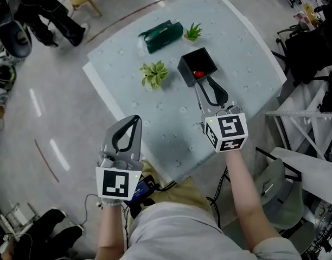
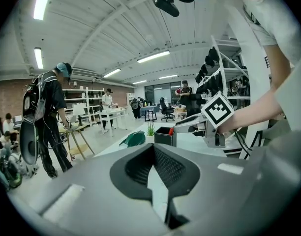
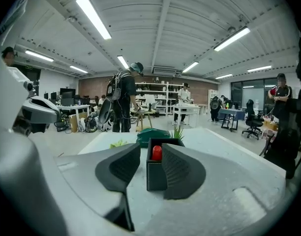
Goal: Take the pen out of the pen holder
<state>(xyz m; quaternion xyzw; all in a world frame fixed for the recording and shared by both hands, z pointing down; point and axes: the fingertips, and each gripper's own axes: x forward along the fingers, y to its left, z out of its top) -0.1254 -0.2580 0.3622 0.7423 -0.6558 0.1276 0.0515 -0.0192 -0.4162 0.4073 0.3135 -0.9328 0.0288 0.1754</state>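
The right tongs (image 3: 151, 150) stand apart and empty, aimed at the black pen holder (image 3: 155, 178) just ahead. Its red-capped pen (image 3: 156, 153) stands upright in line with their gap, seemingly lined up for grabbing. The left tongs (image 2: 153, 148), closed on nothing, wait well behind.

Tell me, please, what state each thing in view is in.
pen holder: upright, pen inside.
pen: standing in the pen holder, red top showing.
right gripper: open, lined up on the pen holder.
left gripper: shut, empty.
green pouch: lying down.
near plant: upright.
far plant: upright.
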